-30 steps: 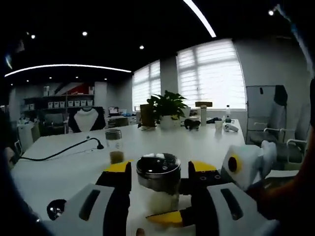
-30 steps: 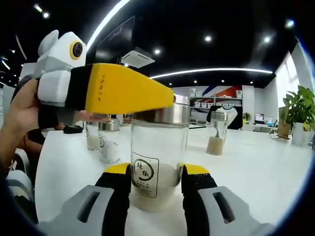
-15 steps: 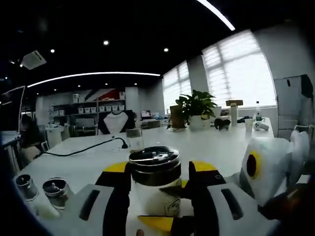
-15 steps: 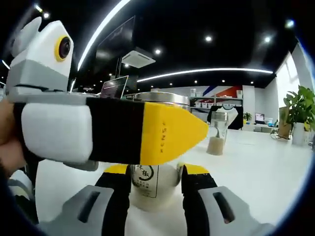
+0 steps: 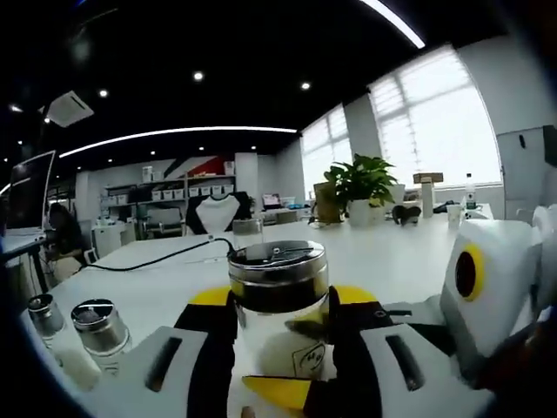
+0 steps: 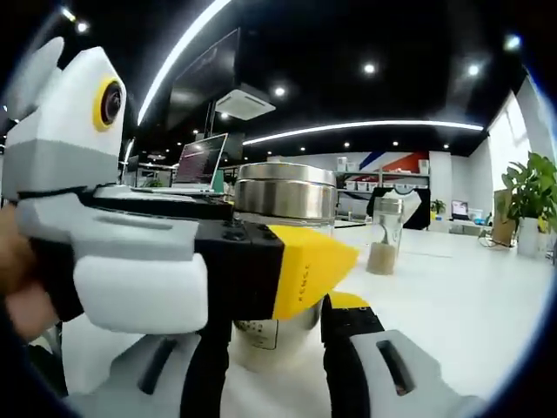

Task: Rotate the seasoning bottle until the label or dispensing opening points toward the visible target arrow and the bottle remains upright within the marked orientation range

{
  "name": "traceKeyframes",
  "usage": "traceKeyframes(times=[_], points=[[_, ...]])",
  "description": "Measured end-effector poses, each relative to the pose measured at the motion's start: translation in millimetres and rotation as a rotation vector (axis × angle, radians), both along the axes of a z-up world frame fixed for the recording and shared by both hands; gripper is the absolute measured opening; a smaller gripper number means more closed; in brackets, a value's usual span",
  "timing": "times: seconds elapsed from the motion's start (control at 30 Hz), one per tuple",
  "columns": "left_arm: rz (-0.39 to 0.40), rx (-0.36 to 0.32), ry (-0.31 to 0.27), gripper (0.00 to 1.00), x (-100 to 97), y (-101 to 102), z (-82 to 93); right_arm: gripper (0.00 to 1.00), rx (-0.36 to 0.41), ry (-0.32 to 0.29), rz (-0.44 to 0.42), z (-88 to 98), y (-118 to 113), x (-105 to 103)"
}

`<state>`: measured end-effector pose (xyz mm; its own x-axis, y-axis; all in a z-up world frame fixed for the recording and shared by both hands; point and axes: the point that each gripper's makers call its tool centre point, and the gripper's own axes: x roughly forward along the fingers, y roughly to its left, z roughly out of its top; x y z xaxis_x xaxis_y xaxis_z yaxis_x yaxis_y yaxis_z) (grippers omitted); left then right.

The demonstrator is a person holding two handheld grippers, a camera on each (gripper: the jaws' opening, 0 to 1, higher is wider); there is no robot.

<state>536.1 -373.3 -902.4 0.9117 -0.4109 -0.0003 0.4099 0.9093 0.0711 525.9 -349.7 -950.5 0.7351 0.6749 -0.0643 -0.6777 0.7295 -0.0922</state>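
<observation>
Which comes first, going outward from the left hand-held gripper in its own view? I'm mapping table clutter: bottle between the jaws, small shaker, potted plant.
1. Seasoning bottle, between the jaws.
2. Small shaker, lower left on the table.
3. Potted plant, far right by the windows.

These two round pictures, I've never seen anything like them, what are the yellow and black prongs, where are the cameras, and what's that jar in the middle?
There is no robot here. A person holds a hand tool in each hand, and each tool has two jaws with yellow tips. A fisheye camera rides on each tool and looks along its jaws, hence the round pictures.

In the left gripper view, the left gripper has its jaws on either side of the seasoning bottle, a glass jar with a metal lid, standing upright on a white table. The right gripper enters from the right.

The right gripper view shows the same bottle between its own jaws, with the left gripper crossing in from the left. Both seem shut on the bottle.

Also on the table: two small shakers, another bottle and a plant.
</observation>
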Motion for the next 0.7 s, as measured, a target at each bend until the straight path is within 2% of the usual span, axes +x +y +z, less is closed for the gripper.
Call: traceKeyframes(times=[0.13, 0.3, 0.33, 0.7], points=[[-0.033, -0.018, 0.012, 0.44, -0.8, 0.6, -0.2, 0.38, 0.044, -0.011, 0.017, 6.2, -1.2, -2.2], [-0.053, -0.009, 0.010, 0.44, 4.0, 6.8, -2.0, 0.38, 0.041, -0.007, 0.026, 5.5, -0.9, -2.6], [-0.057, -0.031, 0.014, 0.43, 3.9, 13.3, 0.1, 0.38, 0.029, -0.005, 0.027, 4.2, -0.2, -2.5], [-0.099, -0.021, 0.014, 0.43, 11.4, 35.6, 4.4, 0.39, 0.023, -0.004, 0.055, 4.3, 5.3, -4.9]])
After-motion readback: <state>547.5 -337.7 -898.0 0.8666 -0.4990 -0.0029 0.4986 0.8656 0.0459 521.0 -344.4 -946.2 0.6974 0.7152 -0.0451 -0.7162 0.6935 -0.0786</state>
